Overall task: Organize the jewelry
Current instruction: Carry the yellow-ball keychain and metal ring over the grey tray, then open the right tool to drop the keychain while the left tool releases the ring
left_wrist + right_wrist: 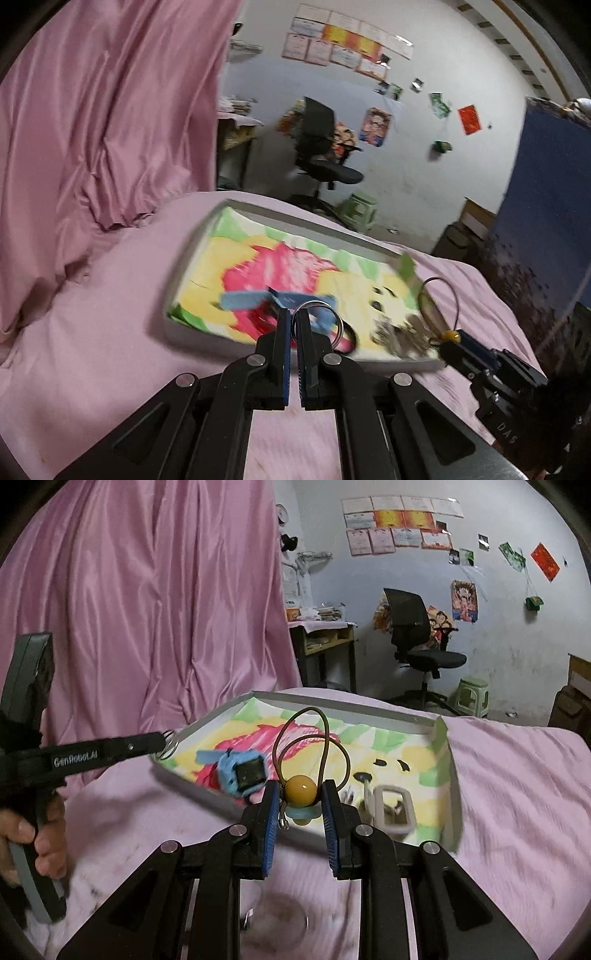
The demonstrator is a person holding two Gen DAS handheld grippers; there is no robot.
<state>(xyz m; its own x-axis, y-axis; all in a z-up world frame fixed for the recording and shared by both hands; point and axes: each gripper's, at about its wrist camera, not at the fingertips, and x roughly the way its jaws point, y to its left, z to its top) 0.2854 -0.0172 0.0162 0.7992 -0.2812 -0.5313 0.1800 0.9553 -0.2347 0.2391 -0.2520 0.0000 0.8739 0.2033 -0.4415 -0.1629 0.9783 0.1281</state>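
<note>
Pink bedsheet point(517, 794): soft, wrinkled fabric covering the work surface. A glossy pink curtain point(147, 609) hangs in vertical folds behind it.

Tray point(332, 703): shallow, rectangular, grey-rimmed, resting on the bedsheet. Its floor carries a cloth liner point(236, 258) printed in yellow, pink and green blotches.

Left gripper point(291, 325): black linkage arms with blue ribbed pads. The fingers are pressed nearly together, pinching a set of thin, round, silvery metal rings point(321, 325) above the near edge of the tray. In the right wrist view the same rings point(169, 744) sit at the gripper tip, at the tray's left corner. A hand point(33, 834) grips the handle.

Right gripper point(300, 805): same construction. The fingers are spread moderately, with a smooth, glossy amber bead point(301, 791) between the pads; whether the pads touch it cannot be told. A thin brown cord point(314, 746) rises from the bead in two loops over the tray. A pale blue bead sits directly beneath the amber one.

Blue watch point(243, 773): square dark face, pale blue casing and strap, lying on the liner at the near left.

Beige buckle-shaped piece point(393, 808): rounded rectangular frame, lying on the liner to the right of the right gripper.
</note>
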